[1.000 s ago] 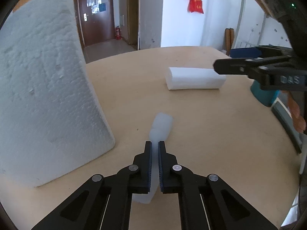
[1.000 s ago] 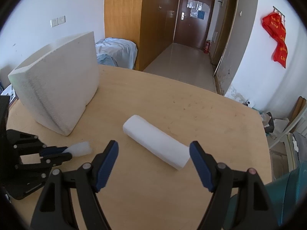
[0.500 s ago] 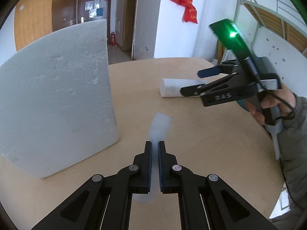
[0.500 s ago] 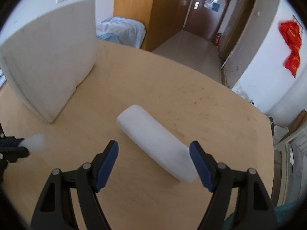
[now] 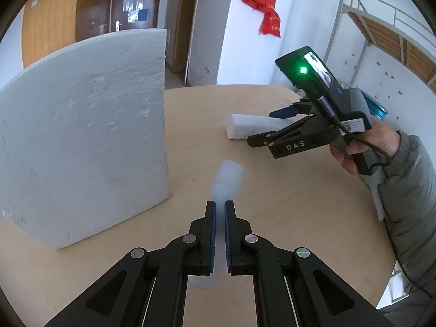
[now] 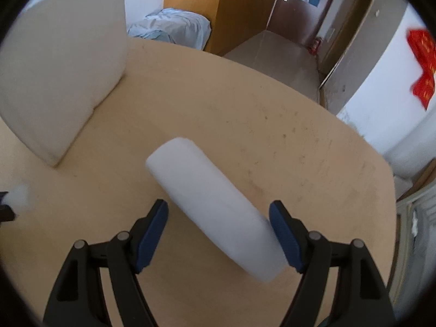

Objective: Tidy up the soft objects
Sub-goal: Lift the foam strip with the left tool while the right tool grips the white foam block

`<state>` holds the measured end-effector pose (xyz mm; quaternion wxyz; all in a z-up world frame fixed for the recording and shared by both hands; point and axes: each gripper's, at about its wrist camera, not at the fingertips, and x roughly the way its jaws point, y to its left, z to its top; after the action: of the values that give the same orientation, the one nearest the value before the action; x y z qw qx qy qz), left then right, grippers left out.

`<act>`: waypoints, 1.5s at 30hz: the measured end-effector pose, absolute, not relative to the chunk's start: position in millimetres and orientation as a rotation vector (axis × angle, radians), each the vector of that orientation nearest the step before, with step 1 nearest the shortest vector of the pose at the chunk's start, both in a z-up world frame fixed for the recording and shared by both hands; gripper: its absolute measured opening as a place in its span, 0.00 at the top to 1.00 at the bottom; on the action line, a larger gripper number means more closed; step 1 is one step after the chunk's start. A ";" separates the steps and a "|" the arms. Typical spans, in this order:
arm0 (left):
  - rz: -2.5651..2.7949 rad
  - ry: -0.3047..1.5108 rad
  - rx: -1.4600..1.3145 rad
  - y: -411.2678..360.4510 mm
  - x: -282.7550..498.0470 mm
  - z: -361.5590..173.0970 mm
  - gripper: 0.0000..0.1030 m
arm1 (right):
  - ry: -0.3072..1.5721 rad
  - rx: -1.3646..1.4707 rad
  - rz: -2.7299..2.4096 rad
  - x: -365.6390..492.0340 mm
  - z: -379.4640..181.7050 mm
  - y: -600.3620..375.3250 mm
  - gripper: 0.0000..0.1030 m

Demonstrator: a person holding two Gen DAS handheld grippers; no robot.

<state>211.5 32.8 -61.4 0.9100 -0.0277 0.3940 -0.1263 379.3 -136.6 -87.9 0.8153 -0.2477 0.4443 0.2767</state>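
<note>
My left gripper (image 5: 220, 209) is shut on a small thin white foam piece (image 5: 227, 177) that sticks out past the fingertips, held above the wooden table (image 5: 286, 218). A large white foam block (image 5: 81, 136) stands upright just to its left. Farther right a white foam roll (image 5: 242, 126) lies on the table. My right gripper (image 6: 218, 208) hangs low over that roll (image 6: 207, 190), one finger on each side. Its jaws are closing, with the pads still apart from the foam. The block (image 6: 60, 68) and the held piece (image 6: 19, 196) show at the left of the right wrist view.
A person's hand (image 5: 368, 144) and grey sleeve hold the right gripper near the table's right edge. A teal container (image 5: 377, 109) sits behind it. Beyond the far edge are a blue-grey cloth bundle (image 6: 169, 27), a corridor with a door, and a red hanging (image 5: 268, 13).
The right gripper has come down and forward, so the roll now lies between its fingers. The left gripper has shifted and risen a little with the foam piece still clamped.
</note>
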 end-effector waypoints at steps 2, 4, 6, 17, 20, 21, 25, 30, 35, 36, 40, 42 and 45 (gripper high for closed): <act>-0.266 0.811 -0.065 33.0 211.9 -61.4 0.94 | 0.966 -0.502 0.593 374.4 -84.3 -139.7 0.37; -0.268 0.809 -0.071 31.9 211.9 -60.4 0.94 | 0.995 -0.469 0.599 369.0 -80.2 -142.1 0.48; -0.269 0.806 -0.072 30.2 210.5 -58.5 0.94 | 1.041 -0.406 0.602 365.6 -76.6 -148.5 0.51; -0.274 0.783 -0.090 29.5 205.7 -45.2 0.94 | 0.964 -0.541 0.651 348.9 -76.6 -120.6 0.51; -0.268 0.777 -0.095 31.7 204.4 -42.8 0.94 | 0.987 -0.514 0.663 352.1 -82.4 -123.0 0.51; -0.265 0.774 -0.097 32.5 203.8 -42.1 0.94 | 0.988 -0.510 0.664 349.5 -83.1 -124.8 0.51; -0.260 0.771 -0.112 34.2 202.9 -39.9 0.94 | 1.002 -0.441 0.664 344.4 -79.2 -133.2 0.62; -0.260 0.754 -0.128 36.4 198.7 -34.4 0.94 | 0.984 -0.360 0.656 328.4 -67.4 -140.9 0.64; -0.256 0.742 -0.133 35.1 192.9 -30.2 0.94 | 0.938 -0.239 0.681 310.1 -43.9 -154.8 0.64; -0.255 0.738 -0.132 34.9 191.7 -28.9 0.94 | 0.920 -0.228 0.674 305.2 -40.2 -155.0 0.64; -0.245 0.717 -0.148 36.0 185.9 -22.9 0.94 | 0.843 -0.202 0.642 279.3 -24.7 -157.9 0.64; -0.235 0.702 -0.150 35.2 180.7 -19.9 0.94 | 0.803 -0.195 0.636 266.6 -19.2 -154.5 0.64; -0.221 0.689 -0.164 35.5 173.7 -15.5 0.94 | 0.761 -0.197 0.603 247.1 -12.4 -157.6 0.64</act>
<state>173.7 35.5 -15.5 0.9319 -0.0803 0.3368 -0.1082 247.1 -157.6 -12.4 0.8798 -0.0947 0.3653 0.2892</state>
